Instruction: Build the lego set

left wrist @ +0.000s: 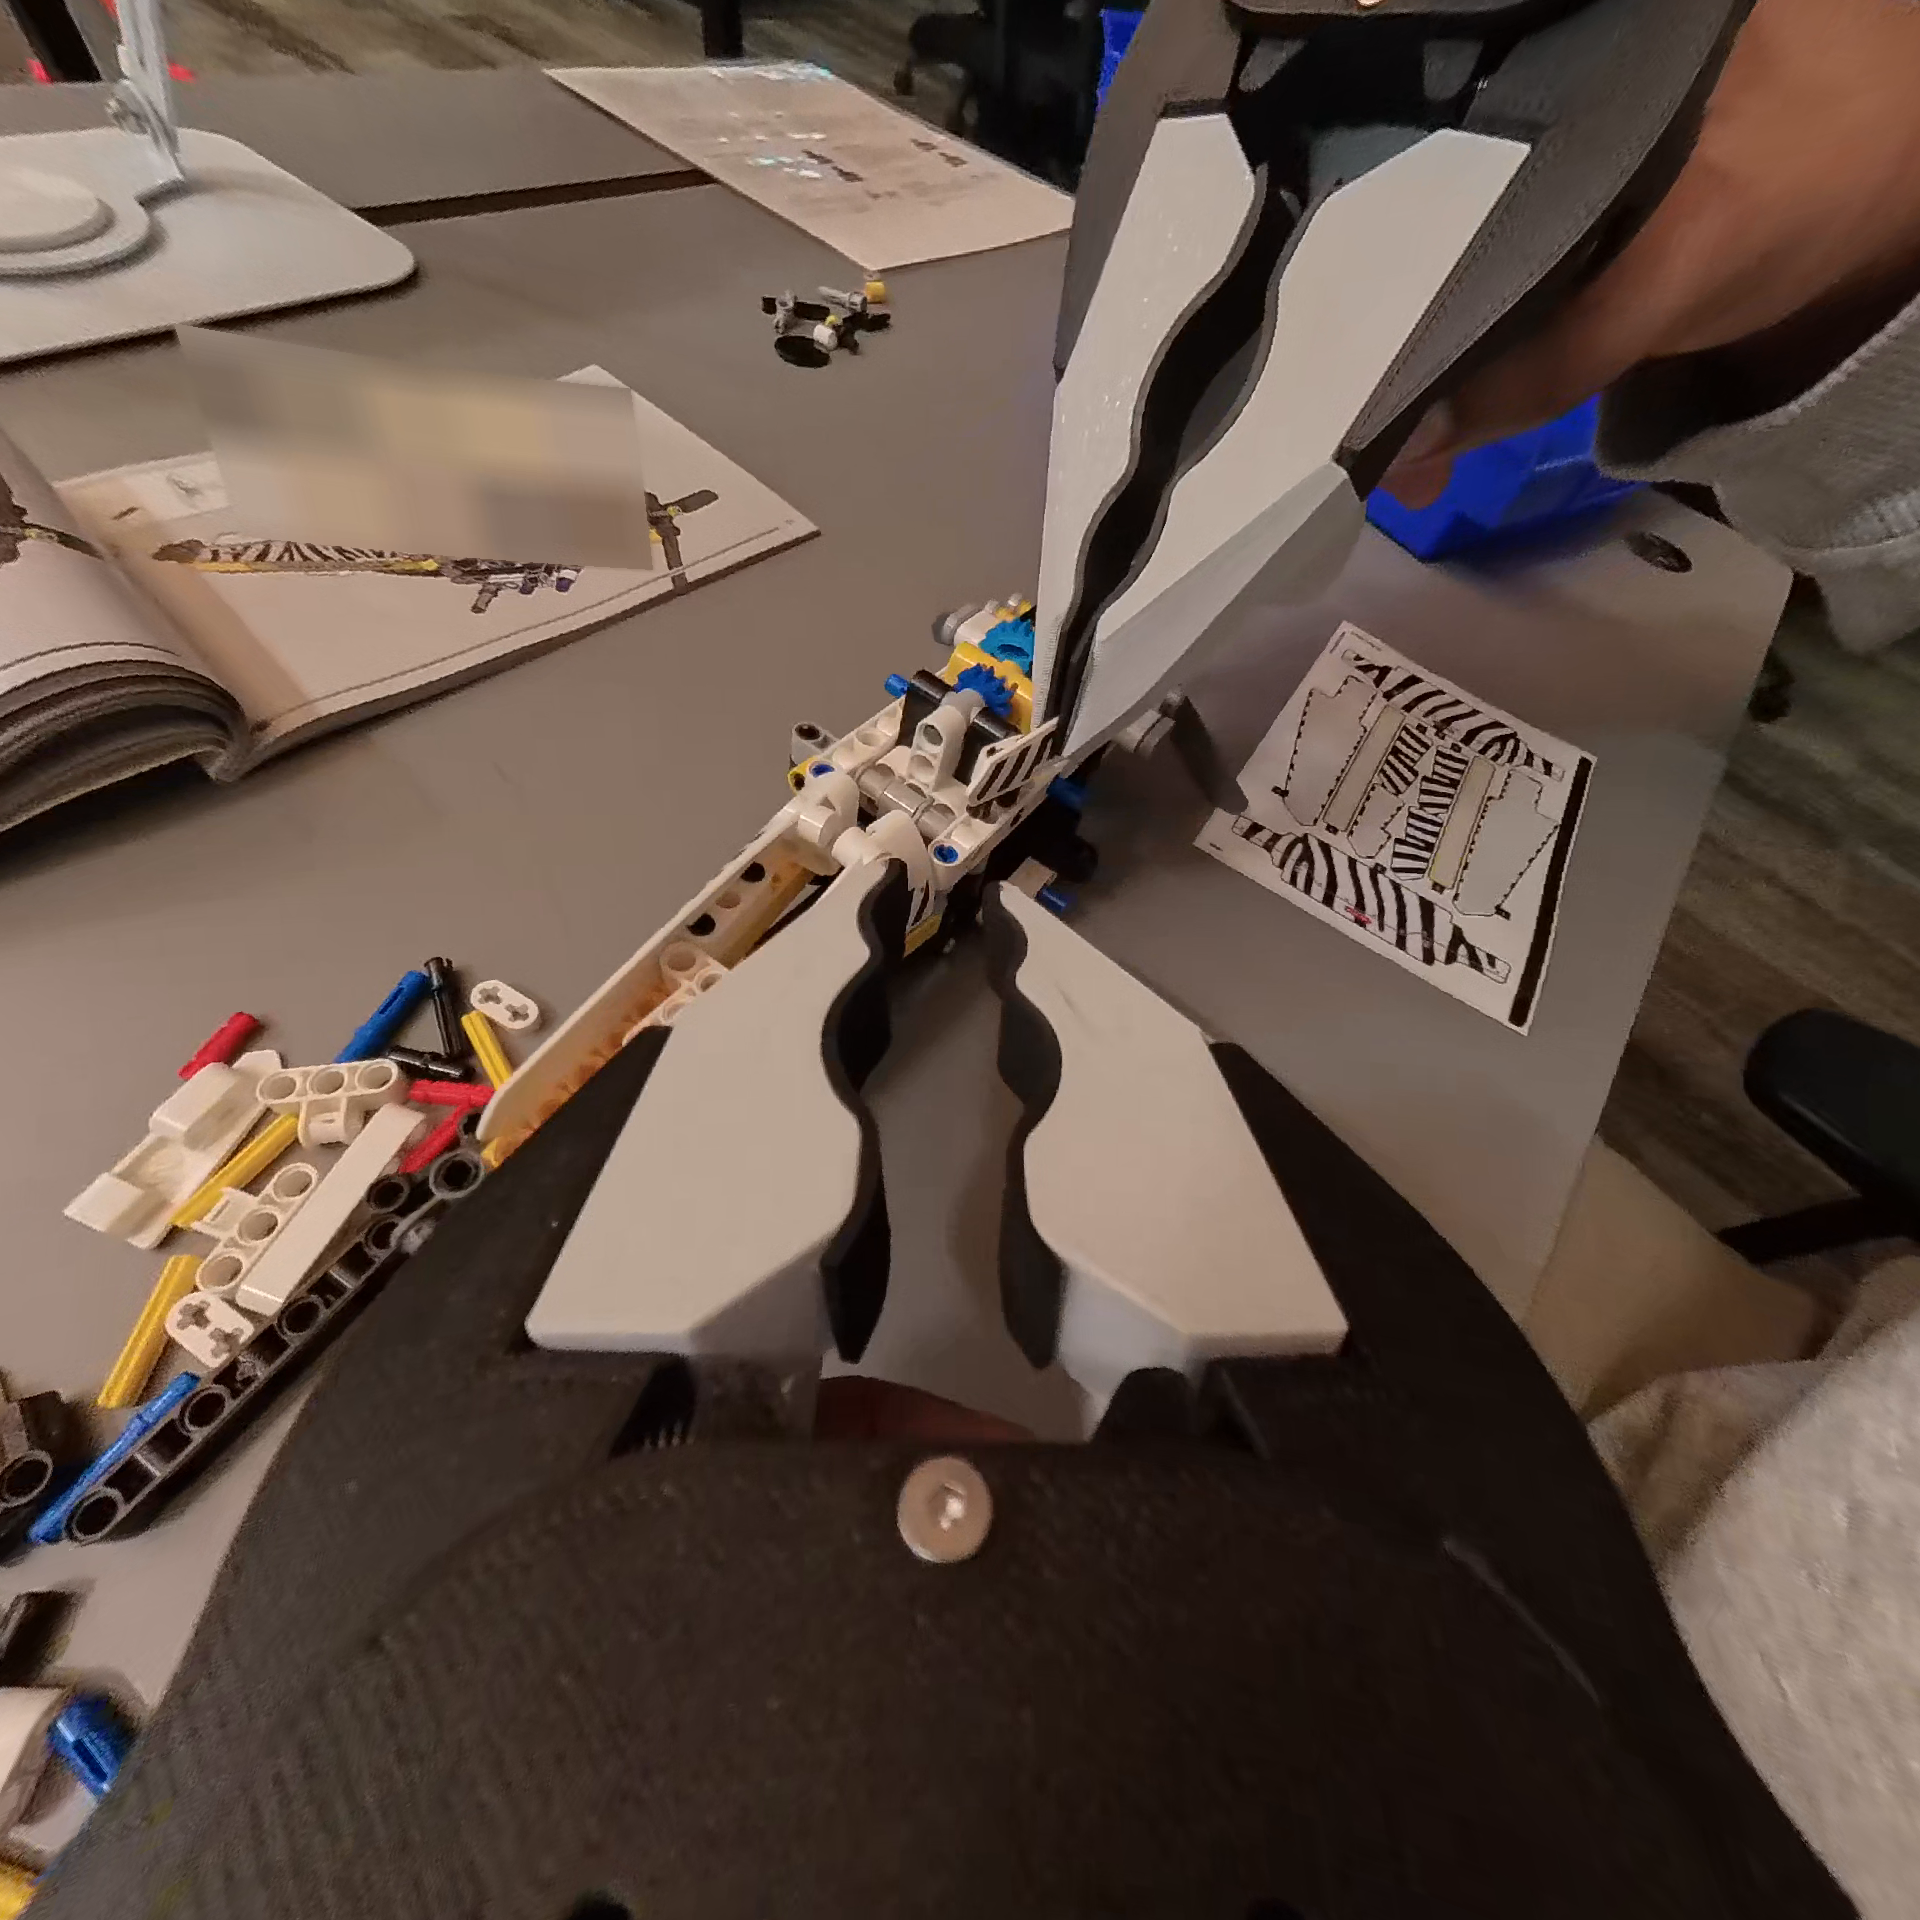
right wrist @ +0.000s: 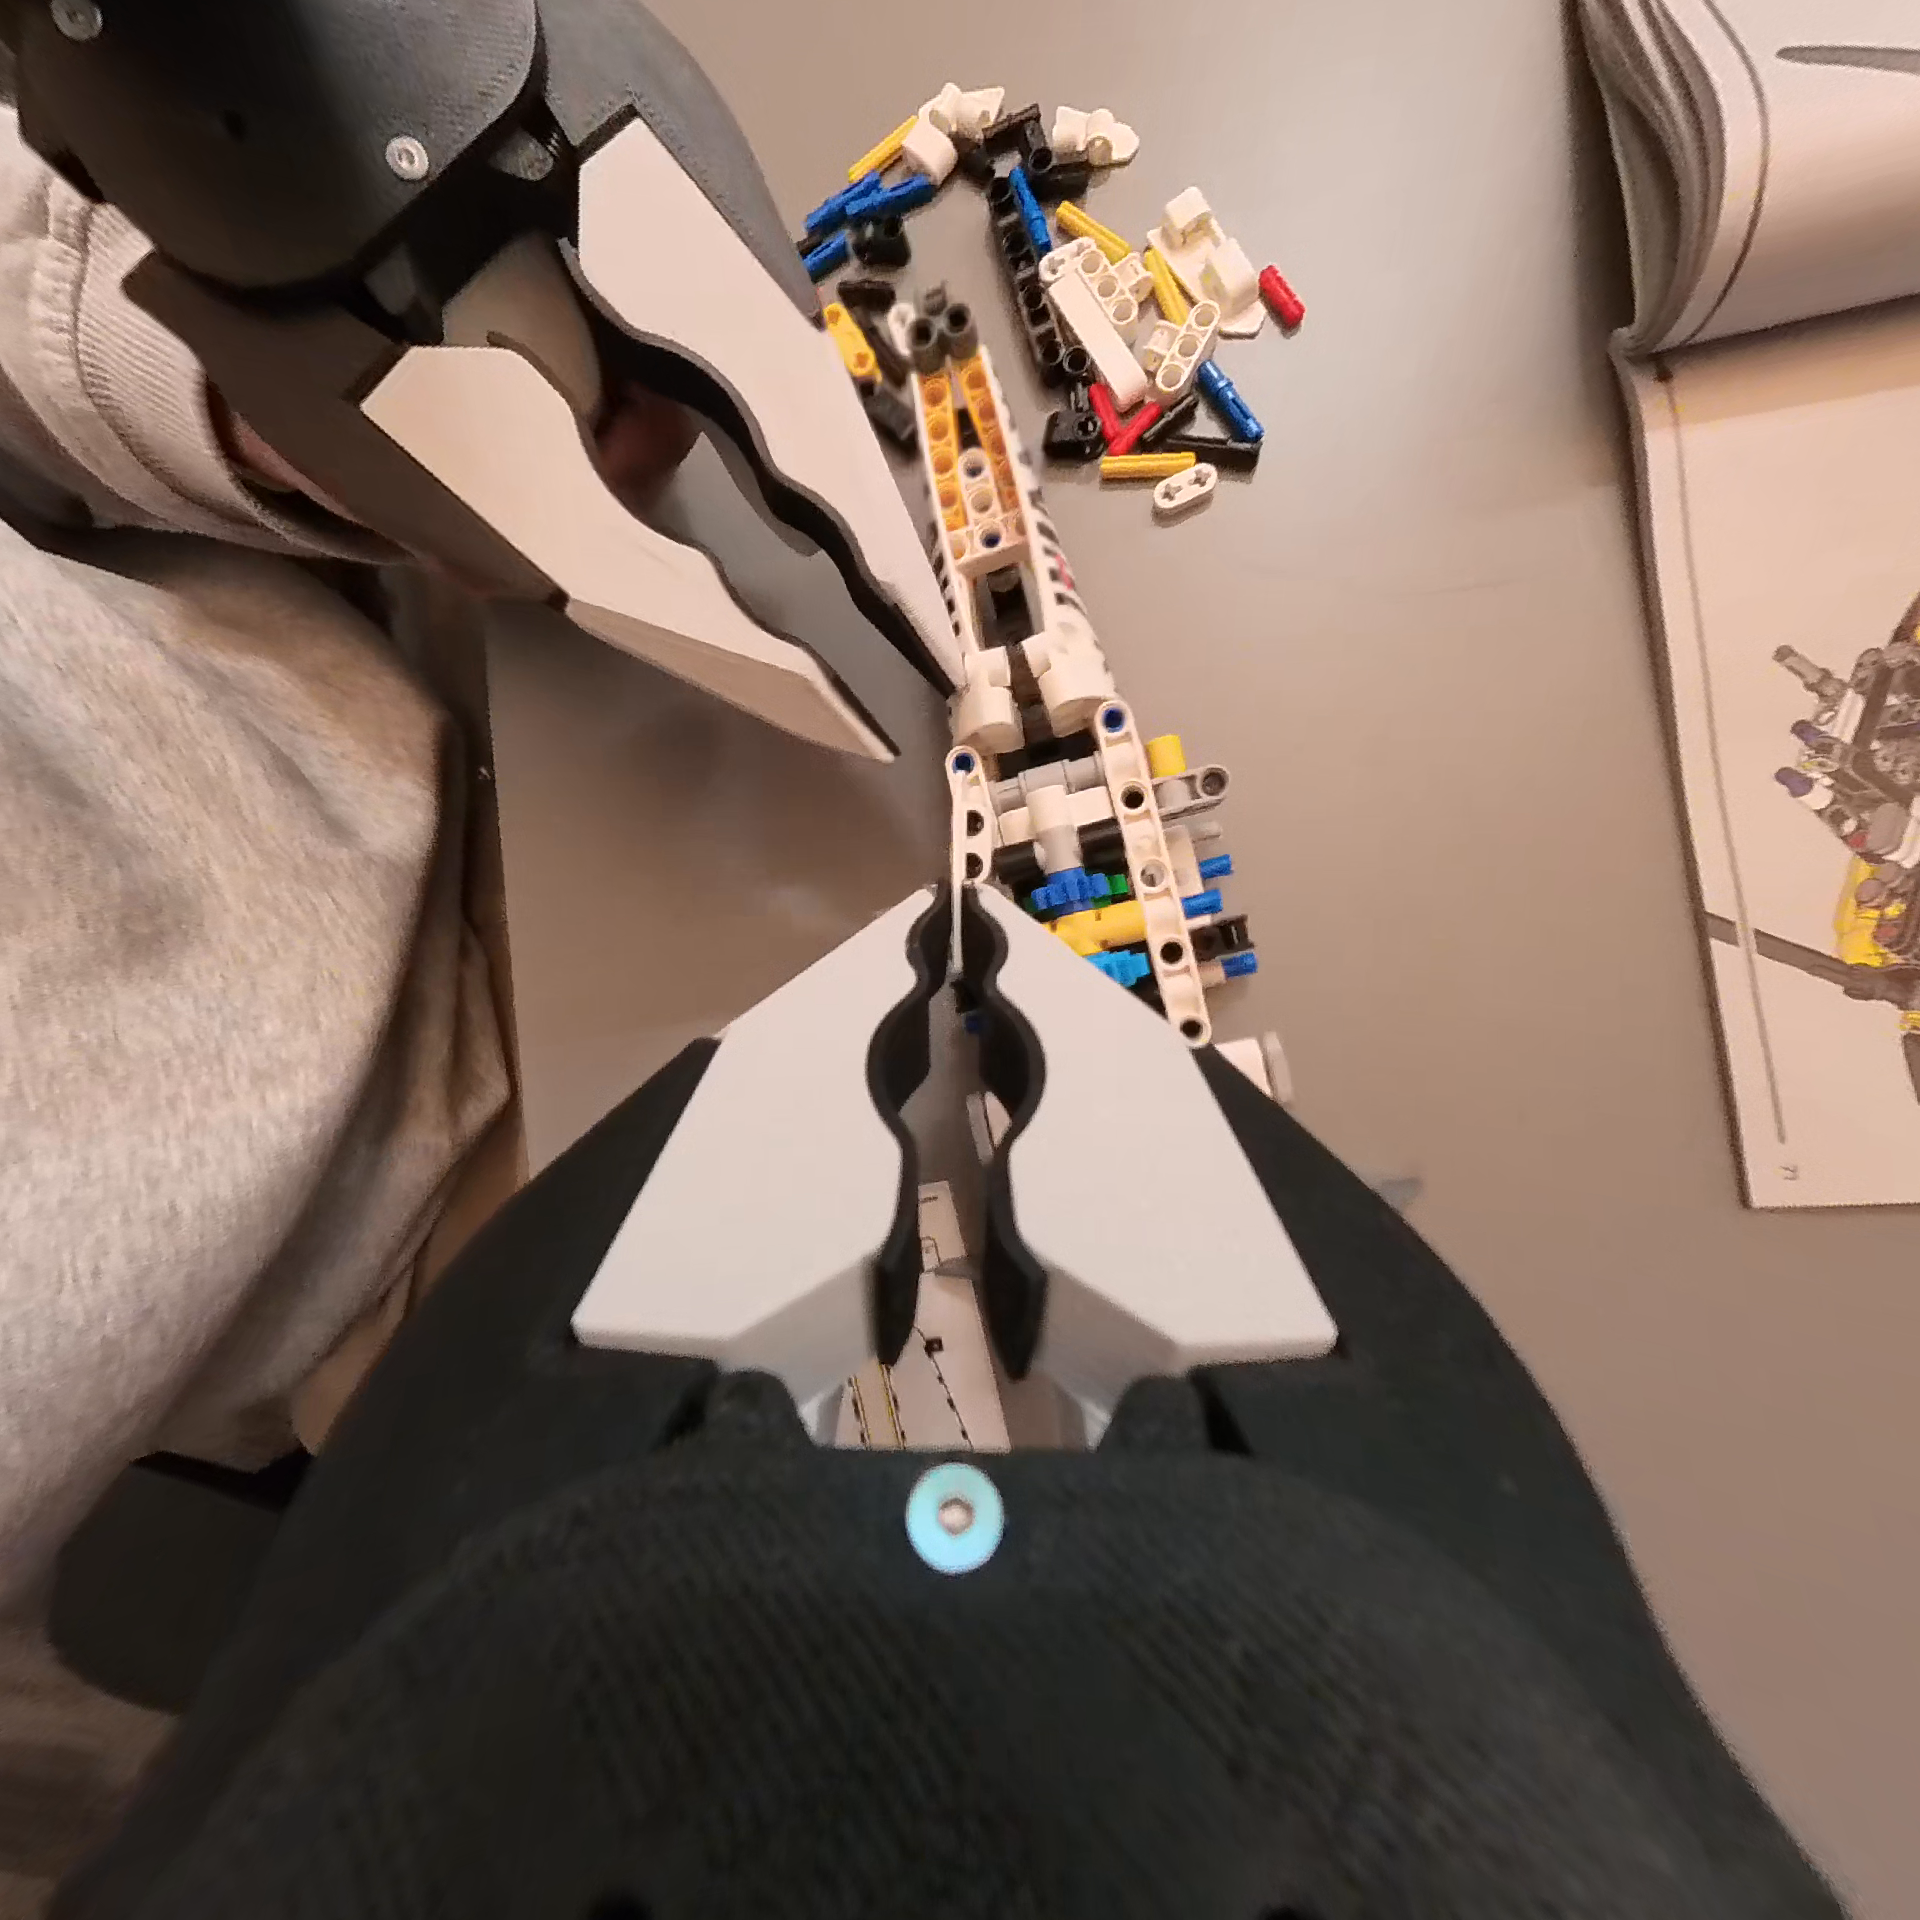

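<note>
The long white, yellow and black lego model [left wrist: 883, 779] lies on the grey table [left wrist: 727, 436] and also shows in the right wrist view [right wrist: 1039, 665]. My right gripper [right wrist: 961, 906] is shut on a thin zebra-striped sticker [left wrist: 1020, 771] and holds it against the model's side near the blue gears [left wrist: 982, 686]. The right gripper also shows in the left wrist view [left wrist: 1060, 732]. My left gripper [left wrist: 940, 891] is open, with one fingertip [right wrist: 948, 681] against the model's white connectors. The sticker sheet [left wrist: 1392, 821] lies right of the model.
Loose pins and beams [left wrist: 301, 1143] lie left of the model, also in the right wrist view [right wrist: 1122, 301]. An open instruction booklet [left wrist: 416, 623] lies beyond them. There is a paper sheet [left wrist: 821, 156], a few small parts [left wrist: 831, 317] and a blue bin [left wrist: 1496, 488] behind. The grippers are tip to tip, or close to it.
</note>
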`<state>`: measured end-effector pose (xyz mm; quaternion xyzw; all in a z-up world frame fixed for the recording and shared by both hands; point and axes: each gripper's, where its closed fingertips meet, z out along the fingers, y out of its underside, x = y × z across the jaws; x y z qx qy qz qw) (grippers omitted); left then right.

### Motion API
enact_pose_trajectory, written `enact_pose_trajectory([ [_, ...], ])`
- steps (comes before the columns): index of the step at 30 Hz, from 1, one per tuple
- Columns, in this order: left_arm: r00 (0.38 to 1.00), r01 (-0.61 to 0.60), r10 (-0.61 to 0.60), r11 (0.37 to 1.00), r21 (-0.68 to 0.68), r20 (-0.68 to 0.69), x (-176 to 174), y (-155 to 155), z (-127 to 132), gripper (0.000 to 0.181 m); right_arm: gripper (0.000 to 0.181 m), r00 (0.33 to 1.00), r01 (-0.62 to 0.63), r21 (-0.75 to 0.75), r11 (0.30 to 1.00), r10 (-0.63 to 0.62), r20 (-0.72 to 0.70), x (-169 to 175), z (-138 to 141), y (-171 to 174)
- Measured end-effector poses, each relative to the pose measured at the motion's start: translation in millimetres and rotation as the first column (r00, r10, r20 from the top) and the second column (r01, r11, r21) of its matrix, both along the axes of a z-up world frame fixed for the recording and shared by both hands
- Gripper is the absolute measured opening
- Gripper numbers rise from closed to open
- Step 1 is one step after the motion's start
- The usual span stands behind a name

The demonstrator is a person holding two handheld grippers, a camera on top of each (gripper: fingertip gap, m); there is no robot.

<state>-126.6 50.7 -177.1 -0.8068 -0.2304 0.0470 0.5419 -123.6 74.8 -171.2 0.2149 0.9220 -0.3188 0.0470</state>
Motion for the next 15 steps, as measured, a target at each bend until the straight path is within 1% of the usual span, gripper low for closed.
enact_pose_trajectory([
  [8, 0.998, -0.013, 0.011, 0.999, 0.04, 0.056, -8.5, -0.3, 0.9, 0.013, 0.0, 0.999, 0.029, 0.015, 0.999, -0.029, 0.016, -6.7, 0.0, -2.0],
  [15, 0.997, -0.018, 0.015, 0.998, 0.053, 0.071, -10.4, -0.8, 1.2, 0.014, 0.0, 1.0, -0.009, 0.094, 0.996, 0.006, 0.027, -8.7, -0.3, -5.1],
])
